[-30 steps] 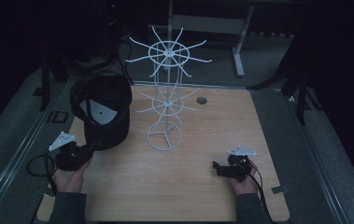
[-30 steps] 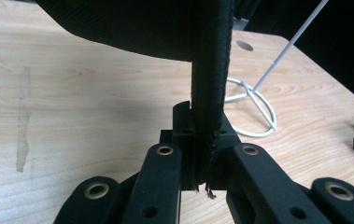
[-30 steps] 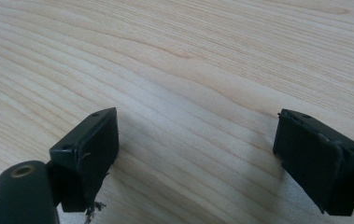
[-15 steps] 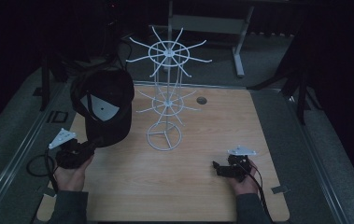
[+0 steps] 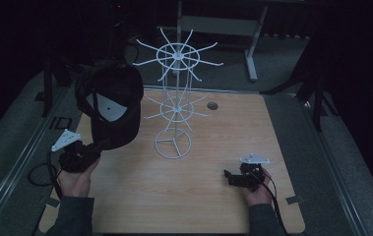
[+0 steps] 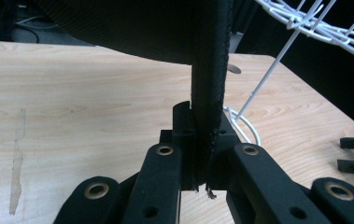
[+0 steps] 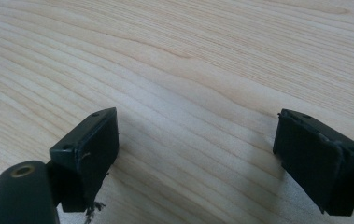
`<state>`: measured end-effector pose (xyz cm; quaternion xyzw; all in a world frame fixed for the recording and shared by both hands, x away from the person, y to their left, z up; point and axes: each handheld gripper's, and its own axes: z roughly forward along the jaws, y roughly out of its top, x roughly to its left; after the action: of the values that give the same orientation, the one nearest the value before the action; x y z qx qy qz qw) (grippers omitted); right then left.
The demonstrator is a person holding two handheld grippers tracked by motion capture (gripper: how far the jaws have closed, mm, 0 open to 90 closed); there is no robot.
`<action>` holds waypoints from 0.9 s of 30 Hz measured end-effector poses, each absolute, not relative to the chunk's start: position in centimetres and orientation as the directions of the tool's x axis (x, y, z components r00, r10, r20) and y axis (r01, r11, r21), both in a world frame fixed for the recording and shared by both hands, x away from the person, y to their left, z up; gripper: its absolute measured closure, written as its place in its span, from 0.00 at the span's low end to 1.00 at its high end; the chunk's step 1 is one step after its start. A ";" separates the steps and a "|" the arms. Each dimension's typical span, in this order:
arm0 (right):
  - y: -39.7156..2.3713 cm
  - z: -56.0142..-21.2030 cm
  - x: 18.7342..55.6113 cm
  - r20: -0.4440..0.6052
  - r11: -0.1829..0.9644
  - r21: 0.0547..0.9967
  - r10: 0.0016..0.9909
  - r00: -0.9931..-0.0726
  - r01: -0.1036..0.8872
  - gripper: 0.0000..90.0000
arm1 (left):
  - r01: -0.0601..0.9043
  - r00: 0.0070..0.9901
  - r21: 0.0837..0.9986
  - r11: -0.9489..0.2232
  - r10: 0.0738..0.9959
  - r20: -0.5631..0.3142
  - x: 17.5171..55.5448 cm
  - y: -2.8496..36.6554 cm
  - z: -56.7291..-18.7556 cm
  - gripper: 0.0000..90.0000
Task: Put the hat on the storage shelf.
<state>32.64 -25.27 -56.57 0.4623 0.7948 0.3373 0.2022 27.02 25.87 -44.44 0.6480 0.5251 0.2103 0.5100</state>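
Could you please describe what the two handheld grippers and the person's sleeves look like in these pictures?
Both grippers are black. The left gripper and the right gripper each carry a pale grey three-cornered plate on top and trail a black cable. Up close, the jaws are flat black links with brass-coloured rivets and blocky black pads, slightly frayed at the edges. The person wears dark grey sleeves.

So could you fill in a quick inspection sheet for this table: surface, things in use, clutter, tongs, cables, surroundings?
Surface: pale wooden table, small round hole near the far edge.
Job's things: black cap held up above the table; white wire rack upright mid-table.
Clutter: nothing seen.
Tongs: left tongs shut on the cap's brim; right tongs open, nothing between them, low over the wood.
Cables: one loops from the left tongs, one trails from the right.
Surroundings: dark; metal frame legs behind.
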 end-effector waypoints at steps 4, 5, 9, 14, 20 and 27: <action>-25.3 -56.6 32.6 -0.008 0.344 0.723 0.872 -0.490 0.600 0.15 | 0.459 0.367 0.886 0.069 0.893 -0.260 27.1 25.6 -44.0 0.95; -25.3 -56.6 32.6 -0.008 0.344 0.723 0.872 -0.490 0.600 0.15 | 0.459 0.367 0.886 0.069 0.893 -0.260 27.1 25.6 -44.0 0.95; -25.3 -56.6 32.6 -0.008 0.344 0.723 0.872 -0.490 0.600 0.15 | 0.454 0.368 0.888 0.070 0.893 -0.258 27.2 25.5 -43.6 0.95; -25.3 -56.6 32.6 -0.009 0.345 0.723 0.871 -0.490 0.599 0.15 | 0.444 0.365 0.893 0.073 0.896 -0.255 27.2 25.5 -43.1 0.95; -25.3 -56.6 32.6 -0.008 0.344 0.723 0.872 -0.490 0.600 0.15 | 0.433 0.364 0.898 0.071 0.898 -0.247 27.2 25.4 -42.6 0.95; -25.3 -56.6 32.6 -0.008 0.344 0.723 0.872 -0.490 0.599 0.15 | 0.420 0.368 0.905 0.063 0.900 -0.234 27.1 25.2 -41.9 0.95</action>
<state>32.63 -25.26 -56.56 0.4630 0.7944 0.3373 0.2019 27.07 25.24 -41.94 0.6442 0.5121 0.2312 0.5189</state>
